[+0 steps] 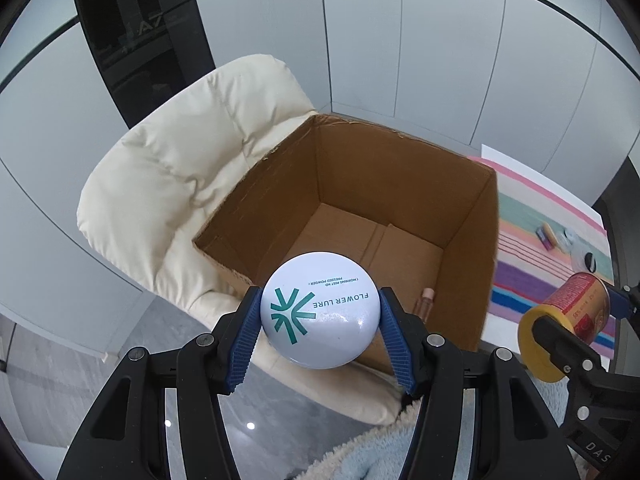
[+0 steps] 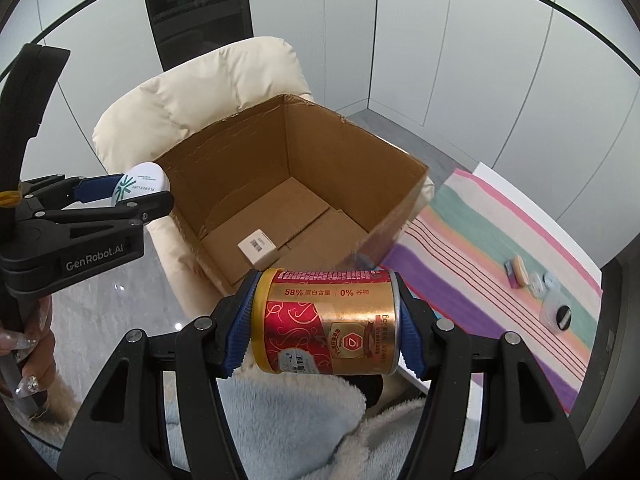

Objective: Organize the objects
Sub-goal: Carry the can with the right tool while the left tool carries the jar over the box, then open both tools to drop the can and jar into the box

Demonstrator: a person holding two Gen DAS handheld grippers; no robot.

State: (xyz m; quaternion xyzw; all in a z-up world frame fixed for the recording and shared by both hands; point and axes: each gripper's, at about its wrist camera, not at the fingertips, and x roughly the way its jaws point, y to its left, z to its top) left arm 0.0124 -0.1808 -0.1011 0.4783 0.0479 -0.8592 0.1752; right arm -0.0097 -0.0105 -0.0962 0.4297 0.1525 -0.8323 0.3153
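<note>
Clamping the white powder compact just short of the cardboard box, the left gripper risks dropping outside; the right gripper, gripping the can, seems similarly short.

Bright, even, perhaps overhead light; sharp centres, fisheye-bent, dark-vignetted edges.

The round white plastic compact is smooth and glossy. The red-and-gold metal can has a shiny foil-like label and a matt yellow plastic lid. At twelve o'clock the brown corrugated cardboard box looks matt, with ragged edges. The cream padded chair has a soft sheen. At three o'clock the striped cloth mat is woven.
</note>
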